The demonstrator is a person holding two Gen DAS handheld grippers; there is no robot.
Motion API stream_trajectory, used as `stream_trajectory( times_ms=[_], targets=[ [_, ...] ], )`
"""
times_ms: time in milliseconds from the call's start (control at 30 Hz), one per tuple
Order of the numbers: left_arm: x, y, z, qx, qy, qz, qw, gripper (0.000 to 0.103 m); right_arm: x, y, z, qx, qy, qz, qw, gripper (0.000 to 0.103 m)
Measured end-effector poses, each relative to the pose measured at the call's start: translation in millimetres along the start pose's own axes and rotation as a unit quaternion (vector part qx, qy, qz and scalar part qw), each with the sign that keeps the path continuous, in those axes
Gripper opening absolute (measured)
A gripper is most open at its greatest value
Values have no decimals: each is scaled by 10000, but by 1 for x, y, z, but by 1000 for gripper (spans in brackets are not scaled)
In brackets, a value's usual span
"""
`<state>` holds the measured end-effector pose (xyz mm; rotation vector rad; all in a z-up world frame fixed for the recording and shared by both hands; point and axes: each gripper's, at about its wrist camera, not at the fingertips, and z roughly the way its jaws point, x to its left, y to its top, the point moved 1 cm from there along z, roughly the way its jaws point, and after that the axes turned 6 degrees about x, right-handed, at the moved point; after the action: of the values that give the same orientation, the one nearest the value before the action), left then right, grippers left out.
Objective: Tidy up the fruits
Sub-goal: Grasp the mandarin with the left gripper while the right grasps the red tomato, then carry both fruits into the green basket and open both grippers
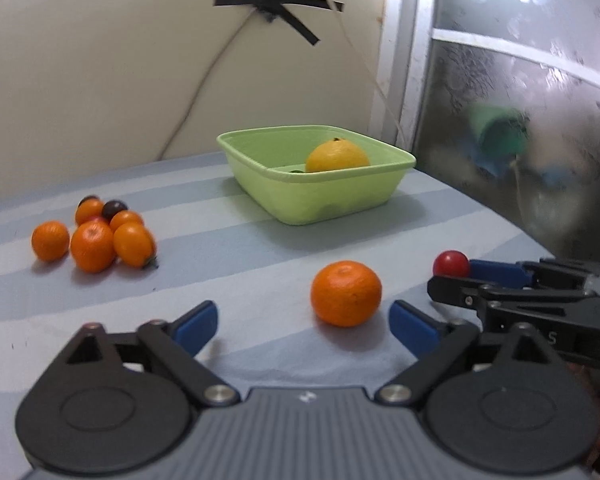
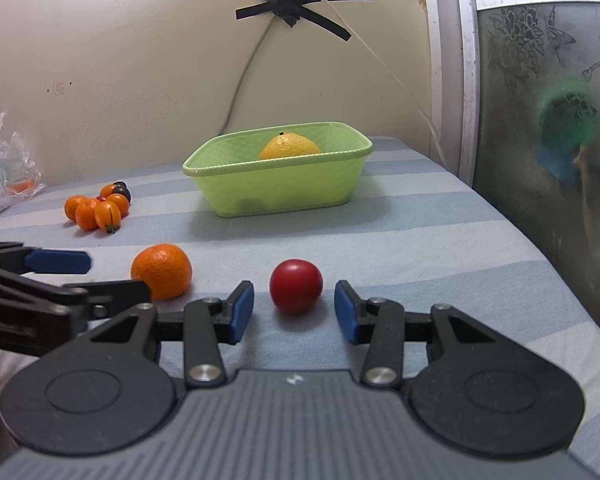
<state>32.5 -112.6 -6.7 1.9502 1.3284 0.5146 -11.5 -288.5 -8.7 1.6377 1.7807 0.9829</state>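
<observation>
Both grippers sit low over the striped worktop (image 2: 440, 216), each lined up on a fruit. The left gripper (image 1: 304, 320) is spread wide, with the orange (image 1: 346, 293) lying just ahead of its blue pads and closer to the right pad, not touched. The right gripper (image 2: 294, 312) is partly spread, and the red tomato (image 2: 296, 286) sits between its pads with a gap on each side, so nothing is pinched yet. The green basket (image 2: 276, 196) stands far centre with one yellow fruit (image 2: 289, 146) already inside. A pile of small oranges (image 1: 94, 236) with a few dark fruits waits far left, well apart from both grippers. The step in hand looks like a double pick. For the left, shift slightly right so the orange is centred, push forward until the pads reach its widest part, then close. For the right, close gently because the tomato is likely soft and round and may squirt out forward. The two grippers are very near each other, the right one's finger just beside the orange, so lift one at a time to avoid a knock. Then carry over the basket rim and release low.
</observation>
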Motion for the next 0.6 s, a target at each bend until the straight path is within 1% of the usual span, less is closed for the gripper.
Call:
stream_trajectory(
  times_ms=[67, 100, 167, 200, 233, 267, 333, 367, 433, 500, 600],
  targets=[
    [-4, 4, 2, -28, 81, 130, 9999, 82, 1, 0, 0, 2, 17, -12, 10000, 47],
    [-5, 8, 3, -28, 79, 157, 9998, 80, 0, 0, 0, 5, 21, -6, 10000, 47],
    [-6, 13, 7, 12, -5, 211, 9998, 73, 0, 0, 0, 15, 31, 15, 10000, 47],
    [-9, 14, 9, 38, -45, 270, 9996, 71, 0, 0, 0, 23, 29, 23, 10000, 46],
    [-11, 14, 12, 53, -71, 344, 9994, 67, -1, 0, 1, 29, 18, 25, 10000, 44],
    [-14, 14, 14, 81, -69, 423, 9990, 60, 0, 1, 1, 41, -10, 23, 10000, 42],
    [-18, 12, 23, 257, -14, 533, 9982, 55, 0, 1, 2, 52, -54, 47, 10000, 36],
    [-19, 11, 23, 222, -6, 545, 9983, 51, 0, 1, 2, 49, -55, 62, 10000, 32],
    [-20, 11, 23, 228, -119, 595, 9979, 42, -2, 1, 2, 32, -9, 101, 9999, 30],
    [-20, 13, 23, 264, -170, 568, 9979, 42, -2, 0, 0, -26, 25, 109, 9999, 30],
    [-11, 22, 22, 333, -397, 344, 9981, 42, -2, 3, -6, -226, 169, 96, 9996, 30]
  ],
)
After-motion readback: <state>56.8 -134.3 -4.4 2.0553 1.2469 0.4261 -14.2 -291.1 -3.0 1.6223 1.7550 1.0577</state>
